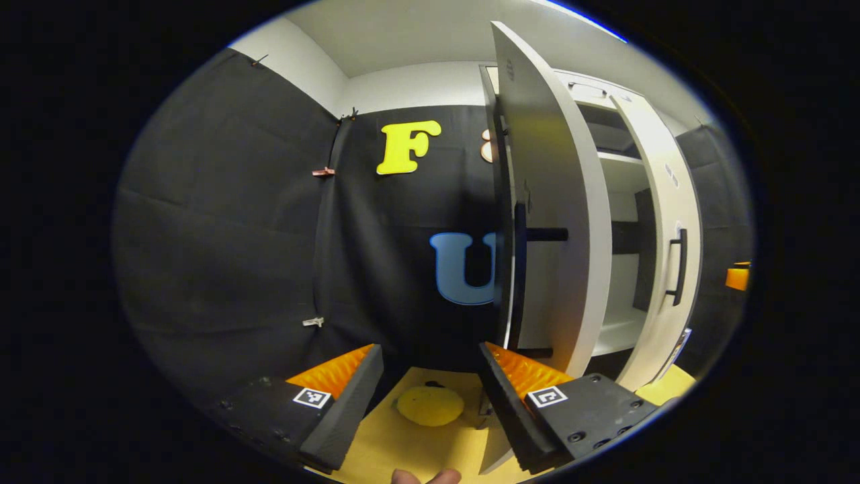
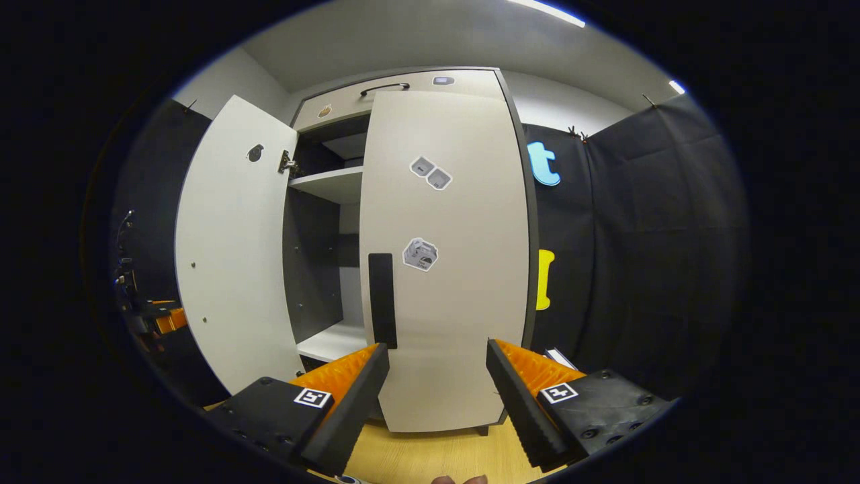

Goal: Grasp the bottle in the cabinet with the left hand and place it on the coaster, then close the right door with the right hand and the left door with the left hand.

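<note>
— Black cloth walls [image 1: 222, 222] all round, noted under a pale ceiling [image 1: 416, 40]. Saw a yellowish tabletop [image 1: 403, 444] below in the left gripper view.

— And on it?

— Found a round yellow coaster [image 1: 430, 405] lying flat, framed between the two fingers of the left gripper [image 1: 430, 349]. Could not make out the small dark thing at its far edge.

— State of that gripper?

— Released, fingers spread wide, clasping nothing. Hovered just beside the left door [image 1: 551, 202], seen nearly edge-on and swung well open, with its dark bar handle [image 1: 517, 282] close above one ridged pad [image 1: 531, 370].

— Cabinet itself?

— Saw the white cabinet [image 2: 403, 84] upright in the right gripper view, with bare shelves [image 2: 329, 183] in the open left half. Found the right door [image 2: 457, 302] swung across its half; could not tell whether fully shut. Noted stickers [image 2: 430, 173] on its face and a black handle [image 2: 381, 299] along its inner edge.

— Right gripper?

— Right gripper [image 2: 437, 348] likewise released, fingers apart and grasping nothing, pointed at the lower part of the right door, apart from it. Glimpsed bare fingertips [image 2: 457, 480] at the bottom edge.
</note>
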`<state>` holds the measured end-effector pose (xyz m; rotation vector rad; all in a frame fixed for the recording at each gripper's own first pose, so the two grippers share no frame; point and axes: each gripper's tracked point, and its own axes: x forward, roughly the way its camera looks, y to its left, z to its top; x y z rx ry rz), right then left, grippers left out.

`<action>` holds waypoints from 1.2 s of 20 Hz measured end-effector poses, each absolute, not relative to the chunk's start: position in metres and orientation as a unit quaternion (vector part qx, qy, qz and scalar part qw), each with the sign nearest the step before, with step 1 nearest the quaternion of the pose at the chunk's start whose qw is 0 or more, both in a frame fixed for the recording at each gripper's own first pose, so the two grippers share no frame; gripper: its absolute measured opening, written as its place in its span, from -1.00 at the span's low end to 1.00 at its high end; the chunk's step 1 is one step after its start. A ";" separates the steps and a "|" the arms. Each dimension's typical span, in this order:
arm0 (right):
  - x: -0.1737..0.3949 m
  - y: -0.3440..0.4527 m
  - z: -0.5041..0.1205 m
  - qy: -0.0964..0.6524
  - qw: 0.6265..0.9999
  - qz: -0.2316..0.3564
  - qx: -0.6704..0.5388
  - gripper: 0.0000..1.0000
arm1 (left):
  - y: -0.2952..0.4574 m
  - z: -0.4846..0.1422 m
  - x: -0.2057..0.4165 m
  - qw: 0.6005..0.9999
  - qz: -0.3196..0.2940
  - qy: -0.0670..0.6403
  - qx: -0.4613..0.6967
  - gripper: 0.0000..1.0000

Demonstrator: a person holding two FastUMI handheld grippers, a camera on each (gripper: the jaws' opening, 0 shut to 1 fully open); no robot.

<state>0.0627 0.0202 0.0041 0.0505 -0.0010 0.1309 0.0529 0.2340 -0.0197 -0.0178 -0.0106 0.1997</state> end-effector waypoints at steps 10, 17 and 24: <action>0.061 0.000 0.002 0.003 0.998 0.062 0.025 0.94 | 0.119 -0.017 0.063 1.000 0.014 0.002 -0.001 0.80; 0.060 -0.027 0.000 0.003 0.999 0.040 0.033 0.94 | 0.044 -0.020 0.101 0.999 -0.035 -0.002 0.011 0.81; 0.069 -0.035 0.000 0.006 0.999 0.035 0.034 0.94 | 0.030 -0.019 0.138 0.999 -0.041 0.000 -0.033 0.80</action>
